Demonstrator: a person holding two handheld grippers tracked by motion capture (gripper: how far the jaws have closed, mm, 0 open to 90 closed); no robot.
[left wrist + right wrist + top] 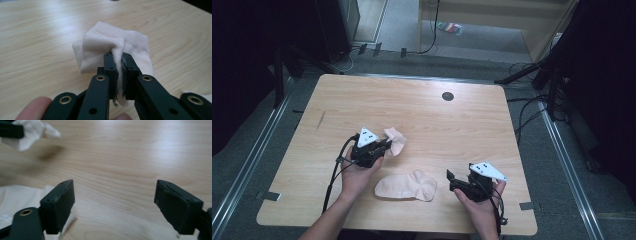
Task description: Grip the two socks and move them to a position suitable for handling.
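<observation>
Soft knit cloth sock on a smooth wood-grain table.

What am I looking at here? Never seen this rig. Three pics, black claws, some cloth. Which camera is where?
No robot here: a person holds a two-jaw gripper in each hand at a wooden table.

The high view comes from a fixed camera above the person's side, looking forward and down. The left gripper shows at its left, the right gripper at its right.

The other two views come from cameras riding on the grippers, looking along their black jaws.

The left gripper is shut on a pale pink sock, pinching a fold of it. The right gripper is open, holding nothing. A second sock of the same colour lies flat on the table between the hands.
</observation>
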